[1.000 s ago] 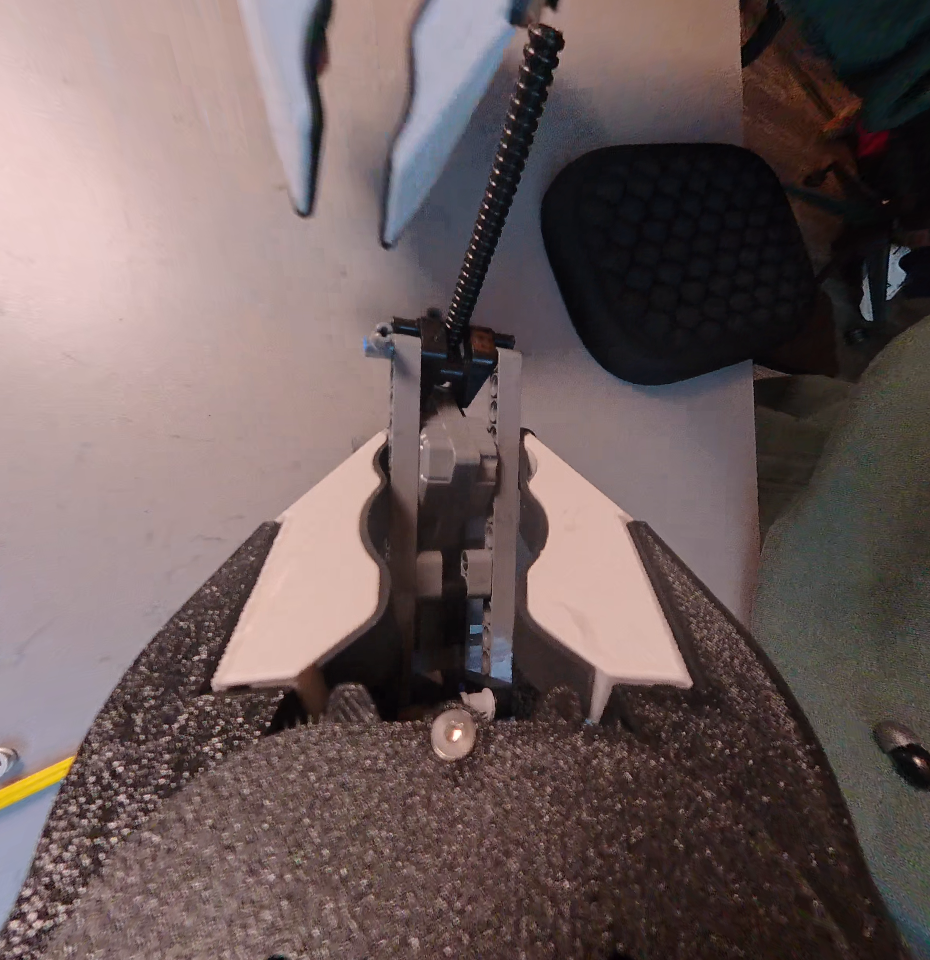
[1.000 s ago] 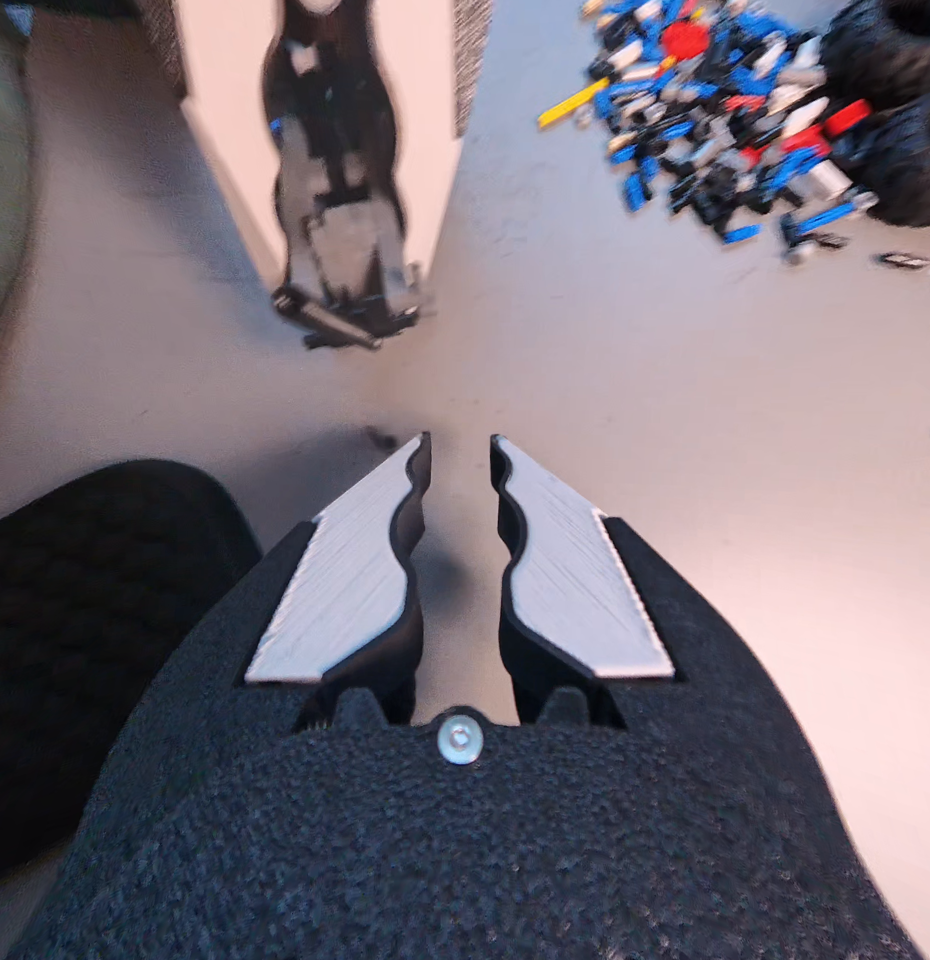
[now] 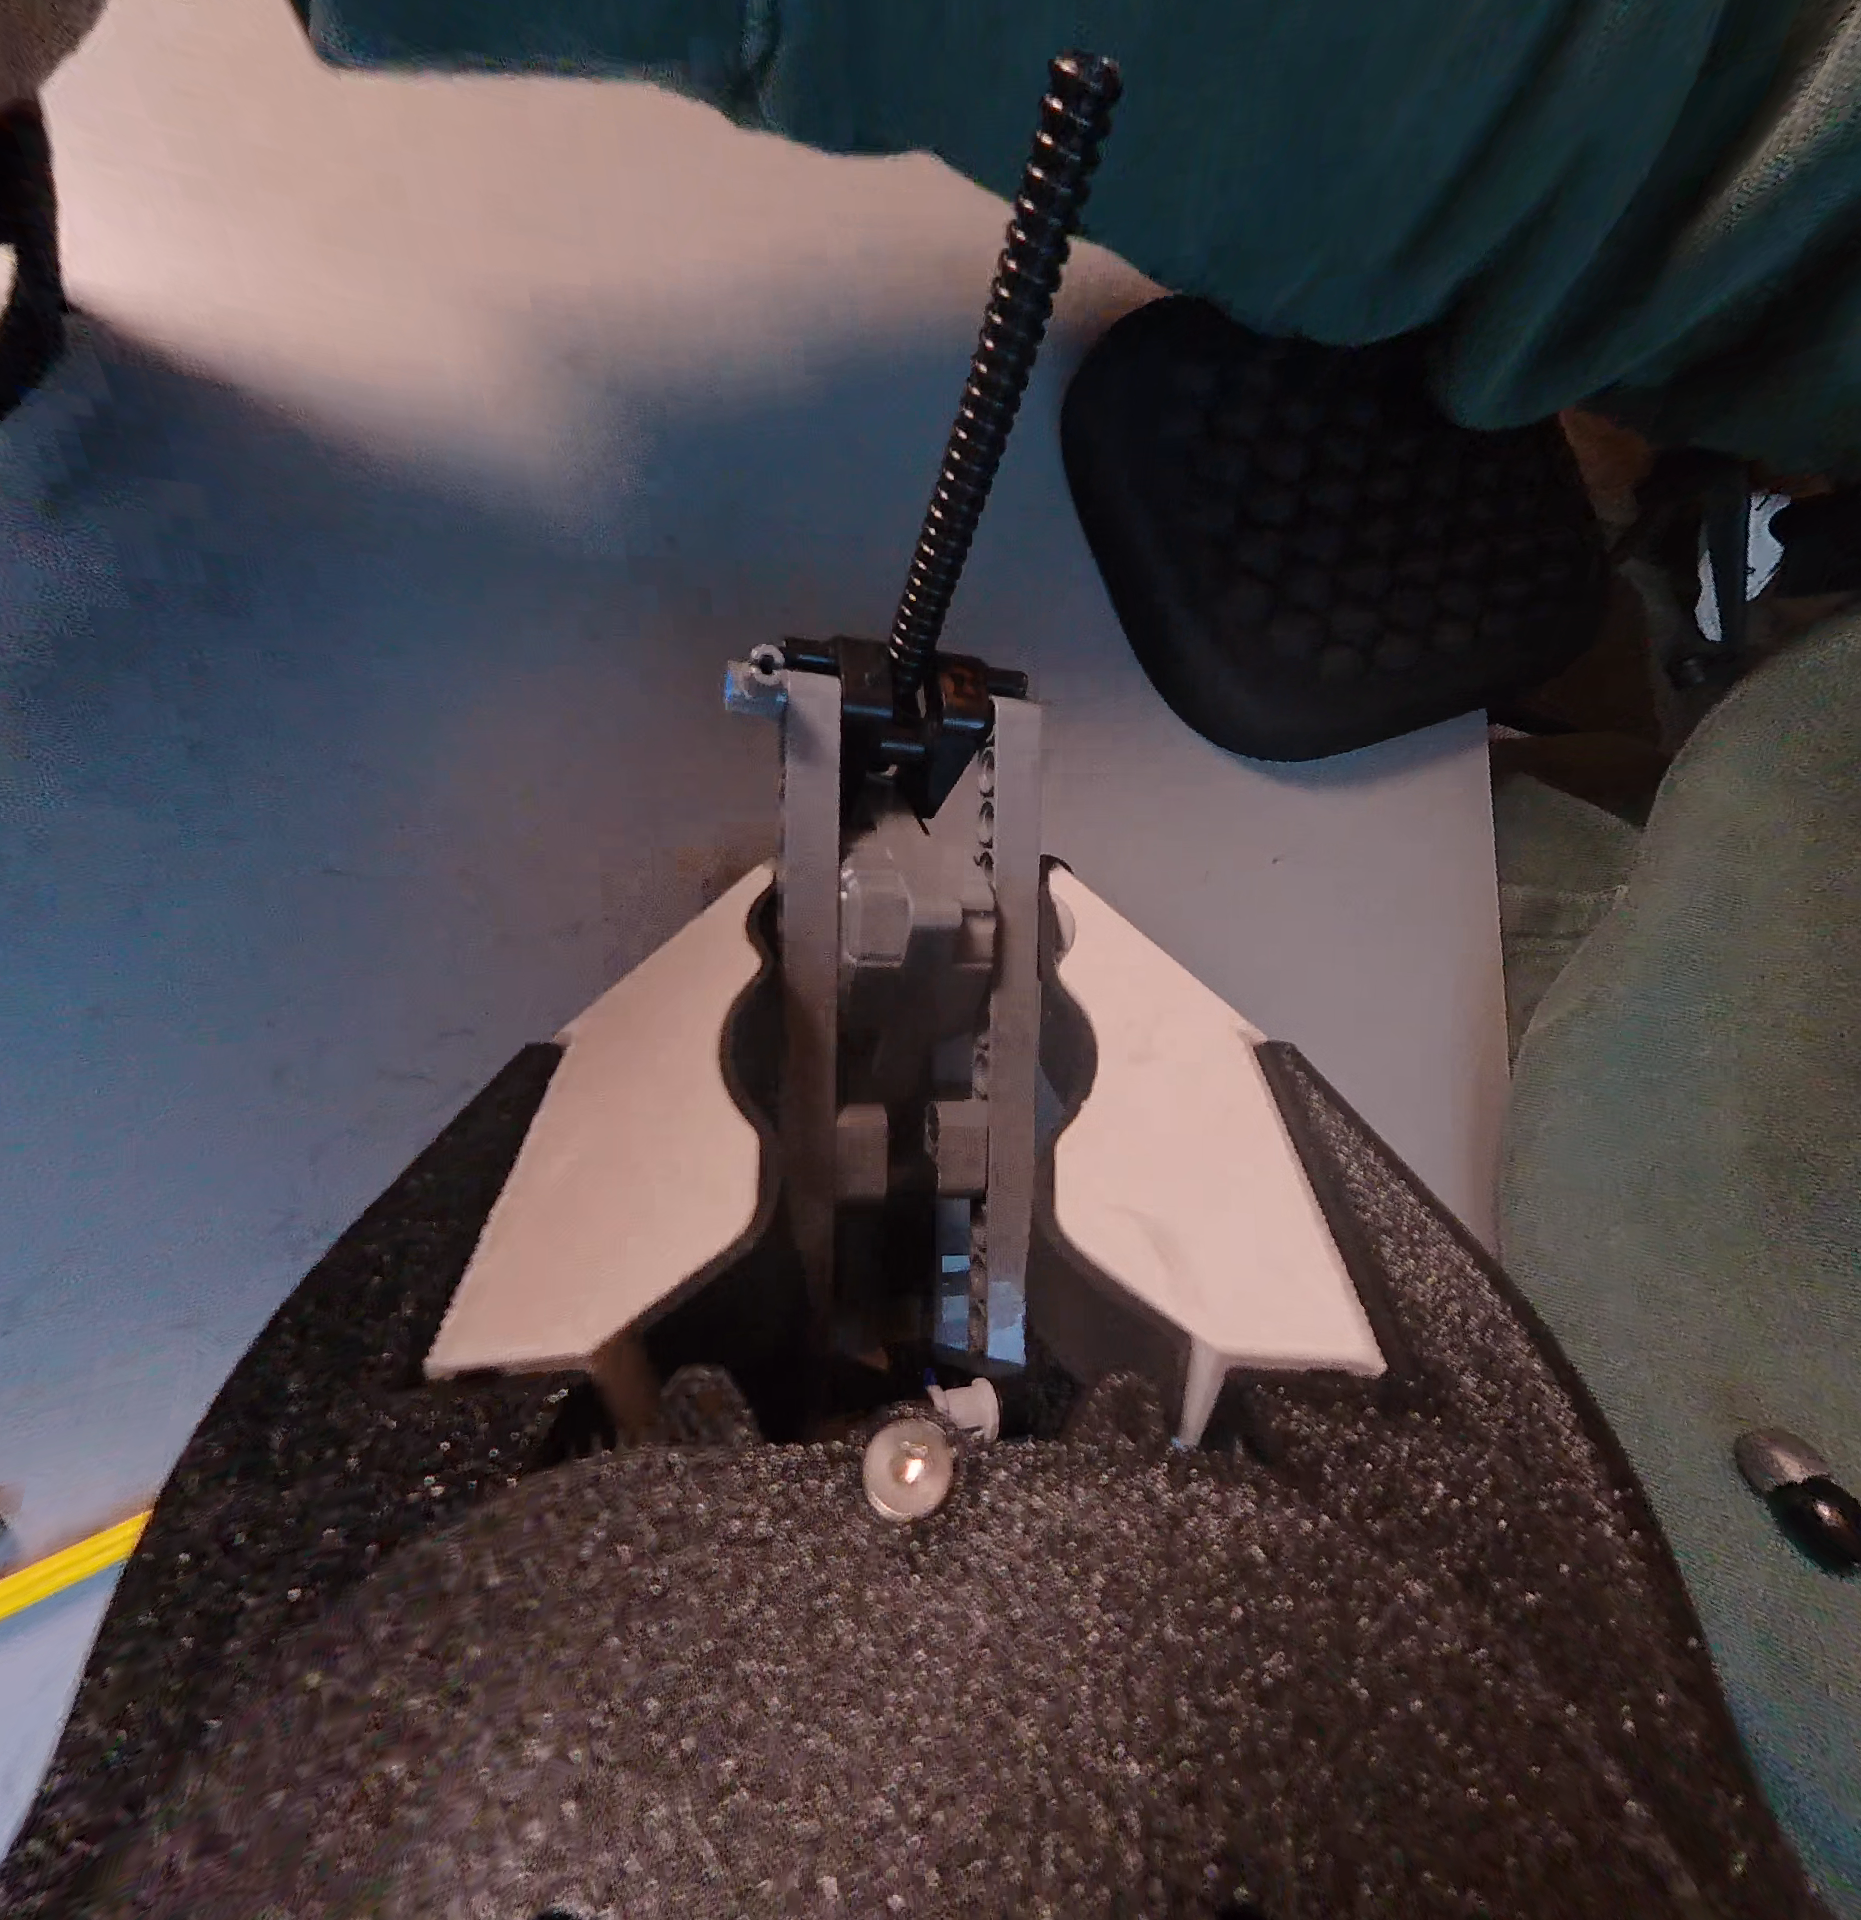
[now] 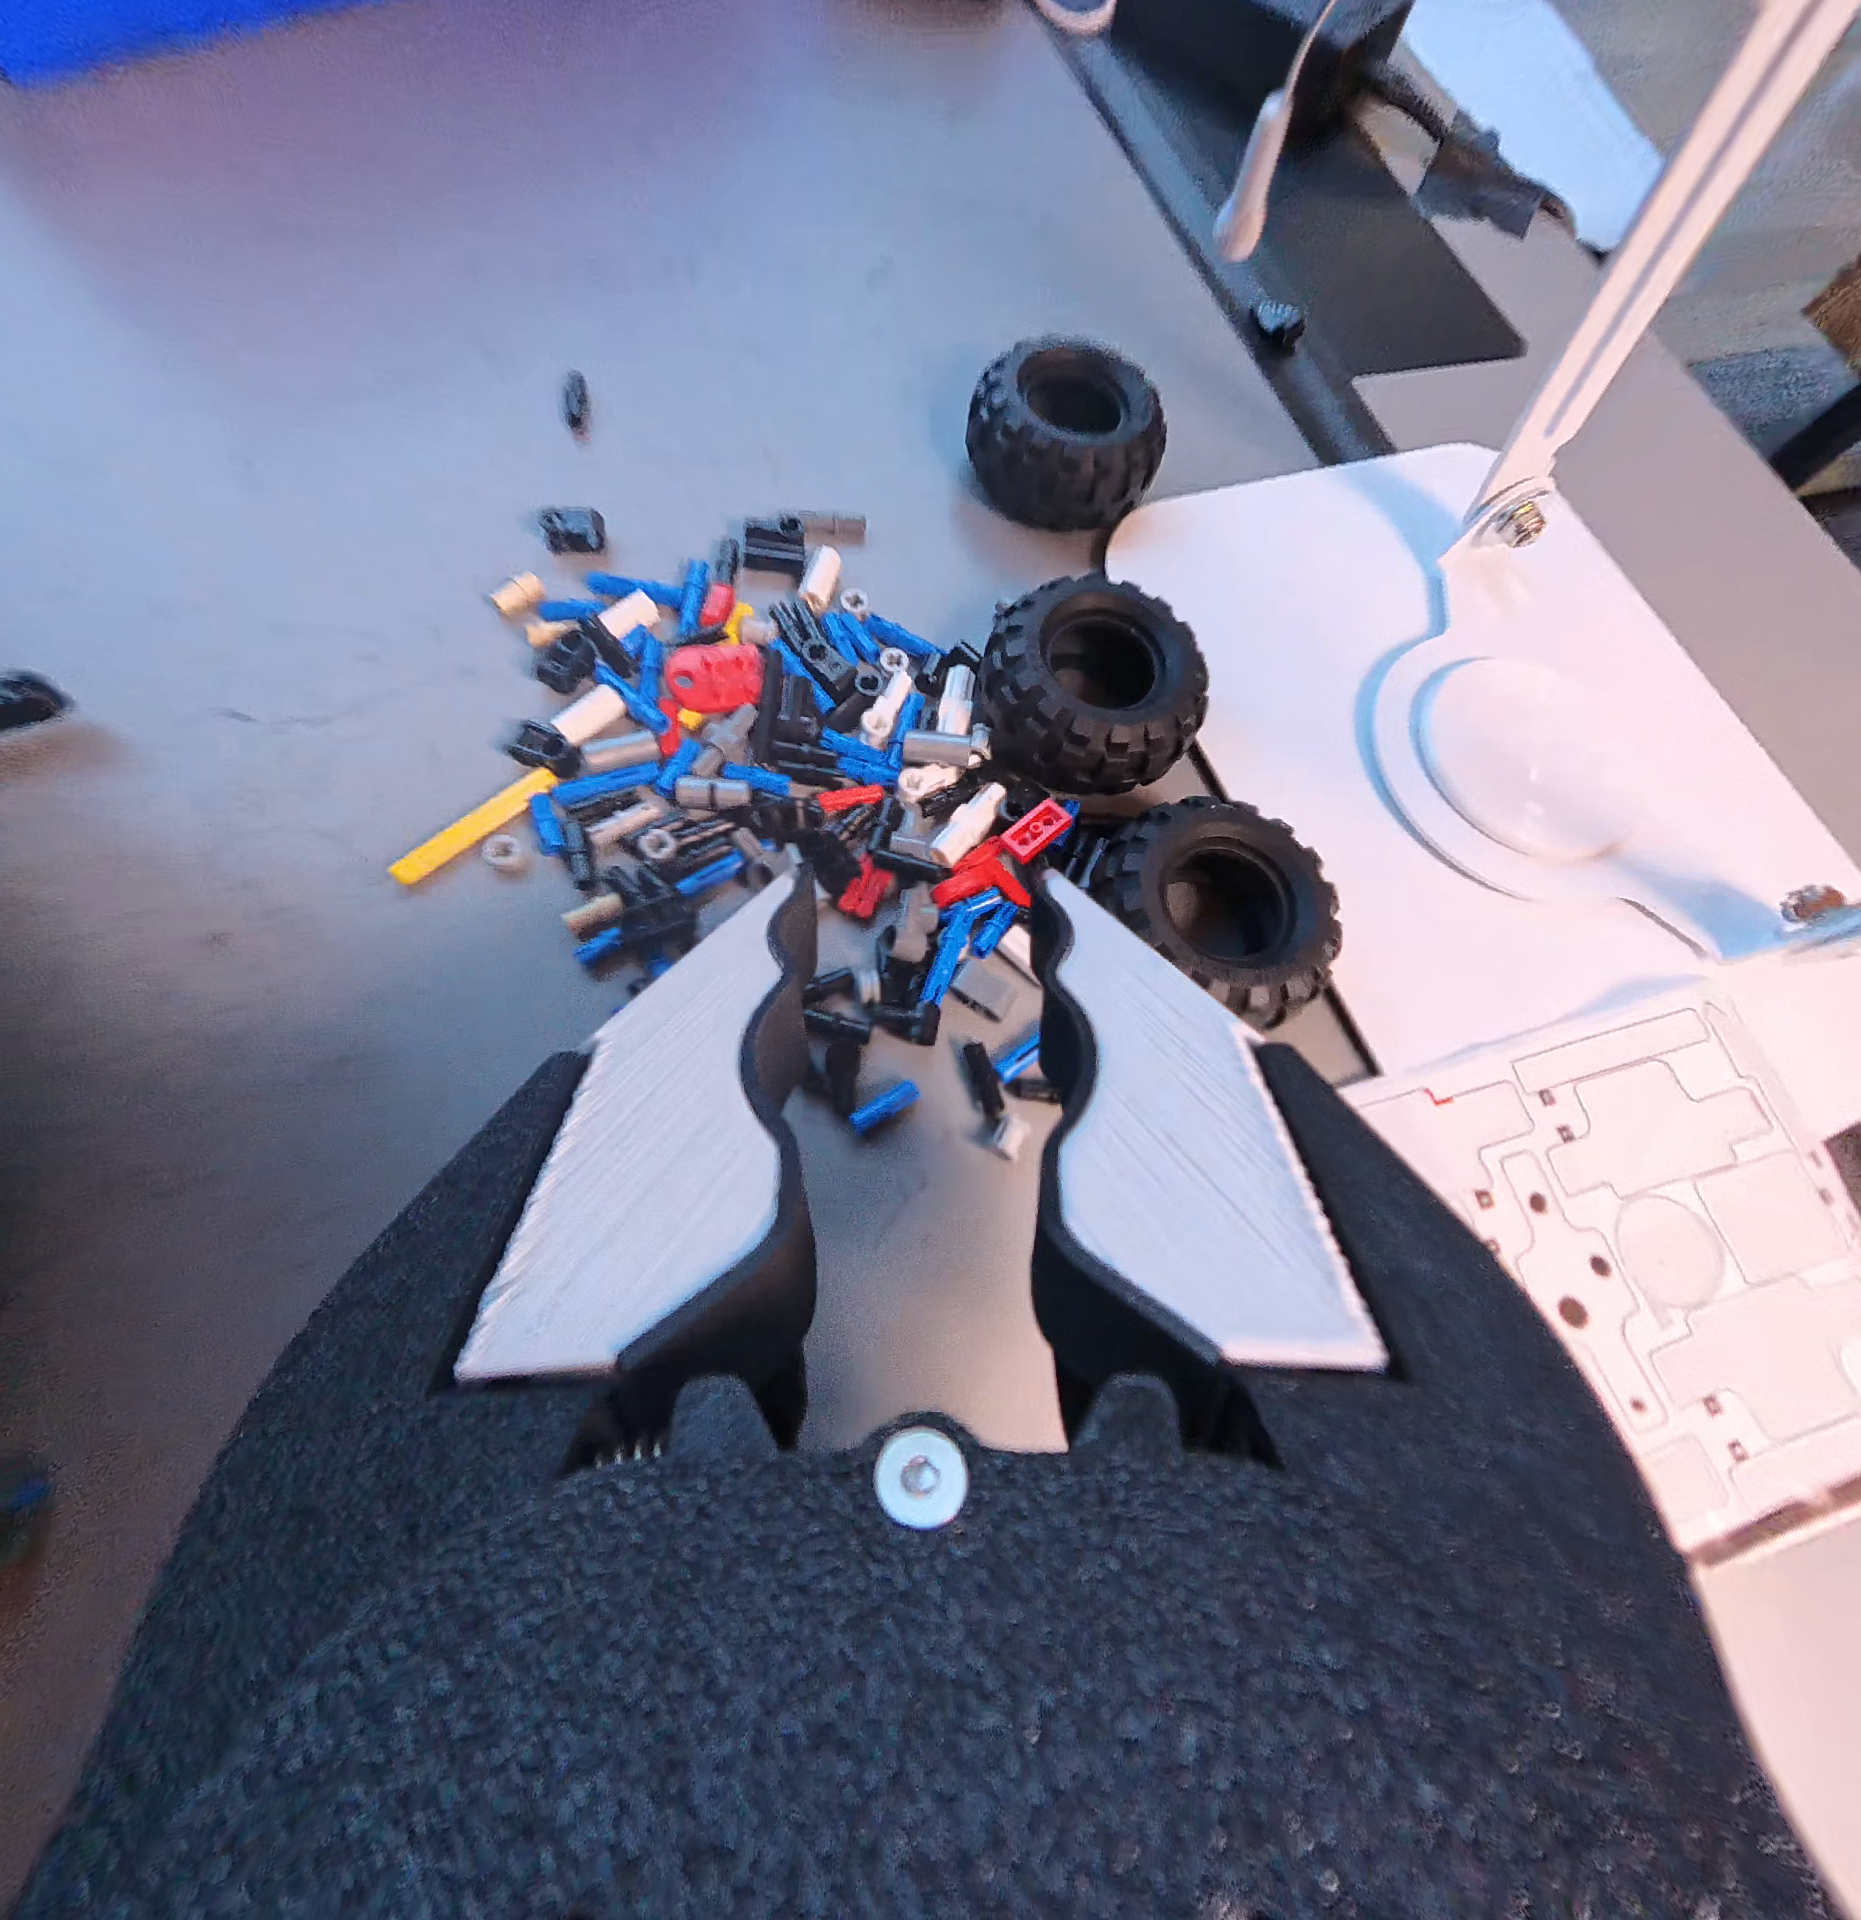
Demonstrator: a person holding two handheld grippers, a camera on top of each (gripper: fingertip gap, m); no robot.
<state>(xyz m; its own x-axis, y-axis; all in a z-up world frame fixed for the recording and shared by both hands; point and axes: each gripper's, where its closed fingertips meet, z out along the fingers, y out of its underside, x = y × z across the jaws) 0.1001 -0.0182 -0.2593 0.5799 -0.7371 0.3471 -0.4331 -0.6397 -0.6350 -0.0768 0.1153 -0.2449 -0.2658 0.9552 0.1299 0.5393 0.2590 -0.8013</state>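
My left gripper (image 3: 910,883) is shut on a grey toy-brick assembly (image 3: 905,997) made of two long grey beams with a grey block between them. A black ribbed flexible rod (image 3: 993,364) rises from the black connectors at its far end. It is held above the pale table (image 3: 386,623). My right gripper (image 4: 921,894) is open and empty. It hovers over the near edge of a pile of small blue, black, grey and red toy pins and connectors (image 4: 760,748). Three black rubber tyres (image 4: 1097,686) lie to the right of the pile.
A black honeycomb-patterned pad (image 3: 1331,530) hangs over the table edge right of the assembly. A teal sleeve (image 3: 1321,156) crosses the top of the left wrist view. A white lamp base (image 4: 1508,748) and a white sheet (image 4: 1653,1268) lie right of the tyres. A yellow axle (image 4: 469,826) lies at the pile's left.
My right gripper has swung away from the held assembly to the parts pile and opened wider. It has left the left wrist view, where a teal sleeve now shows. The left gripper still holds the assembly.
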